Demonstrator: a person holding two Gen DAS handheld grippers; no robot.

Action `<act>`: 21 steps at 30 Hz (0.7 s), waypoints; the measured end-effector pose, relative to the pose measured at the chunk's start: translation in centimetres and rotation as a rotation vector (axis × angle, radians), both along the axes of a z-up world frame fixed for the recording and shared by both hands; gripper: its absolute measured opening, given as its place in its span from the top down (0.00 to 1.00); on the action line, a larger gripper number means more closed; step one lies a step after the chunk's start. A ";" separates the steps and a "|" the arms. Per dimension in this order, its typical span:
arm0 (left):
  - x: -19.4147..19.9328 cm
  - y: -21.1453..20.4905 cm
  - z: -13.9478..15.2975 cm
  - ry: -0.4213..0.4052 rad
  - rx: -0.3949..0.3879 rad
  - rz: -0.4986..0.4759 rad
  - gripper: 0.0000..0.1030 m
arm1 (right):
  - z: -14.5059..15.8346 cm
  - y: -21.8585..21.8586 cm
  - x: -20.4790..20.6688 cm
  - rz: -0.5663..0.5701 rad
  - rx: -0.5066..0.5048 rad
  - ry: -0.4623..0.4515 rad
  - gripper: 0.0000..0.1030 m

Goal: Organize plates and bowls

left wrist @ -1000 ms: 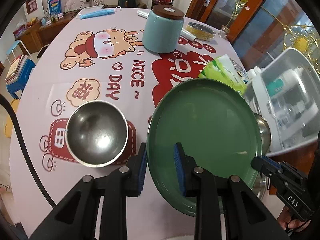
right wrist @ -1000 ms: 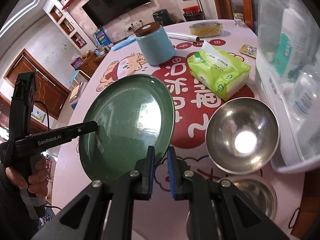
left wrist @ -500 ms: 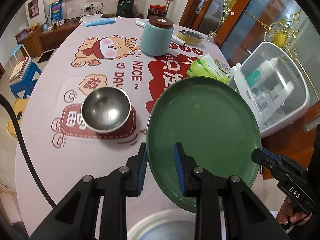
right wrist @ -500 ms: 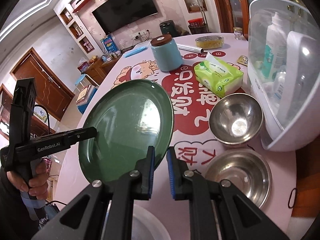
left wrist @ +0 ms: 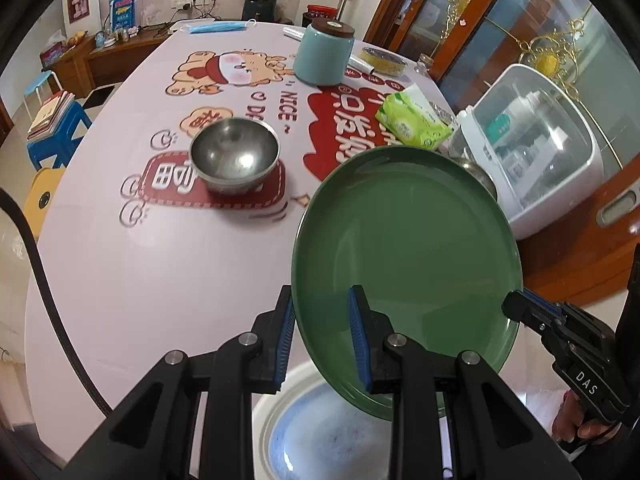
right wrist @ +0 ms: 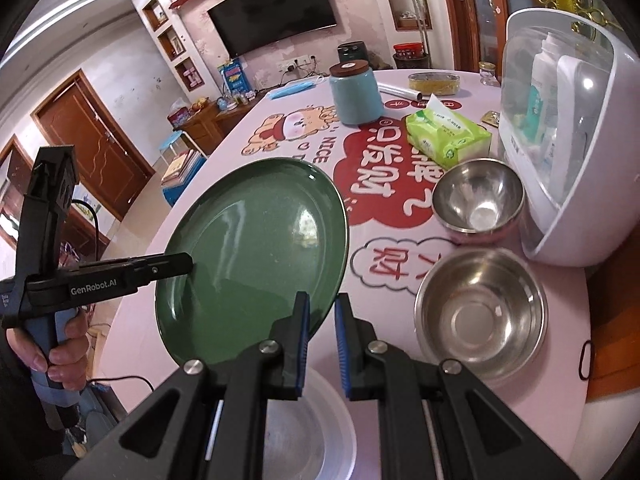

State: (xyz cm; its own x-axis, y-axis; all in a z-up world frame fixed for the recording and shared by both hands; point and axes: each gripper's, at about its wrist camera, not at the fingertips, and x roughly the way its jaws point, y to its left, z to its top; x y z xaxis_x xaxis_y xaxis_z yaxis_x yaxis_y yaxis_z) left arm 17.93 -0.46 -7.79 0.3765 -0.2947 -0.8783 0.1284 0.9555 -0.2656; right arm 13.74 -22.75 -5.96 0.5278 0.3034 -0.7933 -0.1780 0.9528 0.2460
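Green plate (left wrist: pixel 404 248) pinched by "GenRobot.AI" left tool (left wrist: pixel 320 328) and "DAS" right tool (right wrist: pixel 322 342).

both grippers, left gripper (left wrist: pixel 322 334) and right gripper (right wrist: pixel 321 346), clamped, raised.

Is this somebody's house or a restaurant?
Most likely somebody's house, a living and dining room. A television hangs on the wall, the round table wears a cartoon cloth, and a pack of tissues and a light blue jar sit on it like everyday family things.
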 end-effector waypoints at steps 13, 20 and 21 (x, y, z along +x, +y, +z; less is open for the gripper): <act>-6.8 1.2 -2.3 -0.027 -0.032 -0.041 0.76 | -2.6 0.9 -5.7 0.027 -0.012 0.022 0.88; -9.0 1.4 -4.4 0.008 -0.049 -0.050 0.76 | -4.4 1.4 -7.8 0.054 -0.058 0.060 0.87; -9.3 1.5 -4.7 0.015 -0.048 -0.049 0.76 | -4.7 1.5 -8.1 0.061 -0.065 0.071 0.87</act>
